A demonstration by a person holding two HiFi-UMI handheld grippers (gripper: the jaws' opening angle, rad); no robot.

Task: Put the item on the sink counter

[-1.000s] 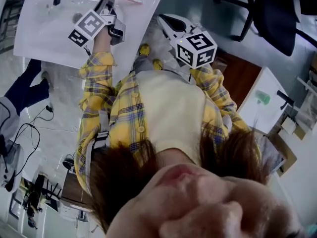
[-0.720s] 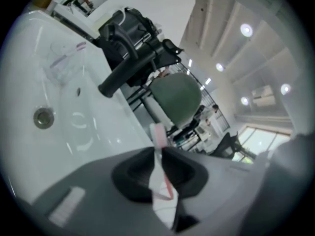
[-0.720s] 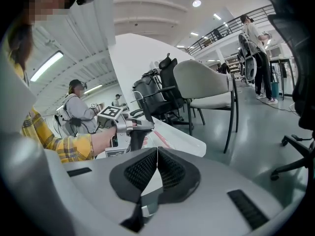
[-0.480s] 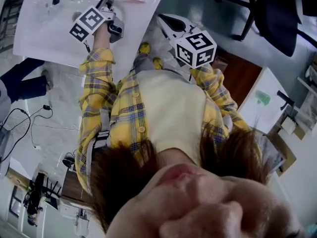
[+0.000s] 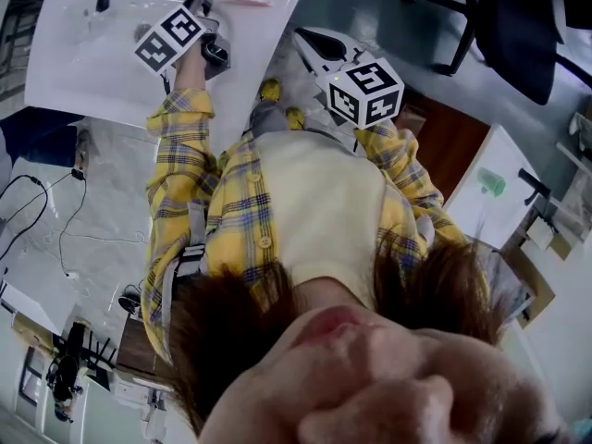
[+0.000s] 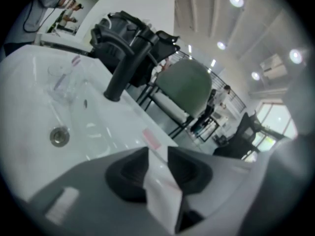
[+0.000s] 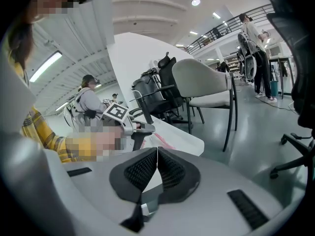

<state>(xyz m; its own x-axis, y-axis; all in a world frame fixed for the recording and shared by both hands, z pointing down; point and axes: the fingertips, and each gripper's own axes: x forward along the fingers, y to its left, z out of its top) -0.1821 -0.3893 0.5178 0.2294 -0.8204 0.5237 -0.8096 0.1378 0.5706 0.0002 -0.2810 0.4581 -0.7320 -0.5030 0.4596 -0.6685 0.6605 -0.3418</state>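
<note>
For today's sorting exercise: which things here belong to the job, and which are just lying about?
Job: left gripper, jaws just been opening, nothing clamped between them; pink item; sink counter.
Lying about: black tap; grey chair; right gripper, jaws together, empty.

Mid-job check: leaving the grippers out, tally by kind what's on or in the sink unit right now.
Black faucet: 1
Drain: 1
Pink stick-like item on the sink counter: 1
Clear object beside the drain, too blurred to name: 1
Total: 4
</note>
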